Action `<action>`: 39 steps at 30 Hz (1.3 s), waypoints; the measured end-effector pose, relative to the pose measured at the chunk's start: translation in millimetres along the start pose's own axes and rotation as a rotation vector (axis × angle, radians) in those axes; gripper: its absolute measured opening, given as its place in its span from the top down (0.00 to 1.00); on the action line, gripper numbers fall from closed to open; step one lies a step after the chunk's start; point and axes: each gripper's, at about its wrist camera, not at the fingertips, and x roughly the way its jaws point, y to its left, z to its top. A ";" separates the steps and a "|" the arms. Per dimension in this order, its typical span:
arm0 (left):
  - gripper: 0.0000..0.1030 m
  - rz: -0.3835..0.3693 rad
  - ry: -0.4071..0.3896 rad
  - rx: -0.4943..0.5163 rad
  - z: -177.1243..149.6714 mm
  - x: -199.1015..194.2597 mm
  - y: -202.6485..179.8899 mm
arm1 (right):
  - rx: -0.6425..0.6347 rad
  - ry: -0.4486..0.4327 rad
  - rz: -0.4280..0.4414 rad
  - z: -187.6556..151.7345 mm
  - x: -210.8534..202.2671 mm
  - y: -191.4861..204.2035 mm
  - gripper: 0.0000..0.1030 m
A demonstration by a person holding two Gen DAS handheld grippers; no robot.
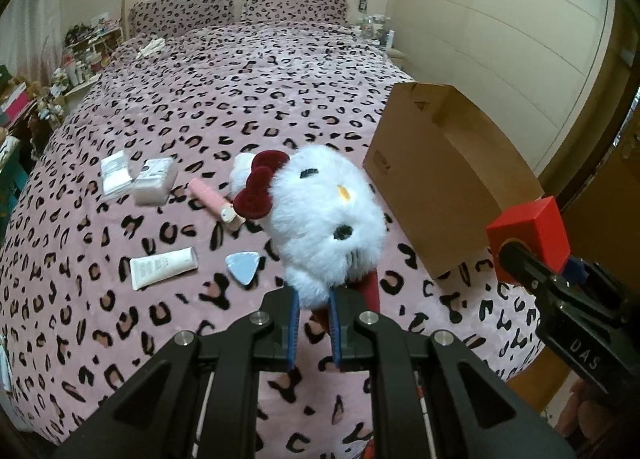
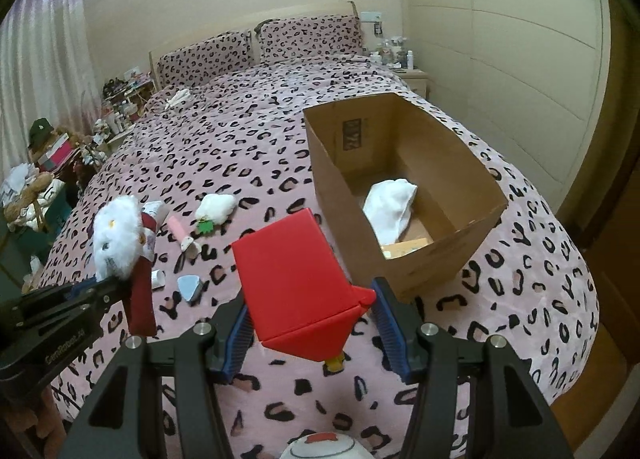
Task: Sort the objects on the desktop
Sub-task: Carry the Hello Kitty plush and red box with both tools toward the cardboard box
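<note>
My left gripper is shut on the lower end of a fluffy white cat plush with a dark red bow, held above the bed. In the right wrist view the same plush hangs at the left in the left gripper. My right gripper is shut on a red box, its blue pads against both sides. That red box shows at the right of the left wrist view. An open cardboard box sits on the bed just right of both grippers, with a white cloth inside.
On the pink leopard blanket lie two white packets, a pink tube, a white tube, a blue triangular item and a small white plush. Cluttered shelves stand left of the bed; a nightstand is at the far right.
</note>
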 end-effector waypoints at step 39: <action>0.88 -0.121 0.024 0.201 55.2 57.5 -56.8 | 0.022 -0.021 -0.063 33.0 19.4 -25.3 0.45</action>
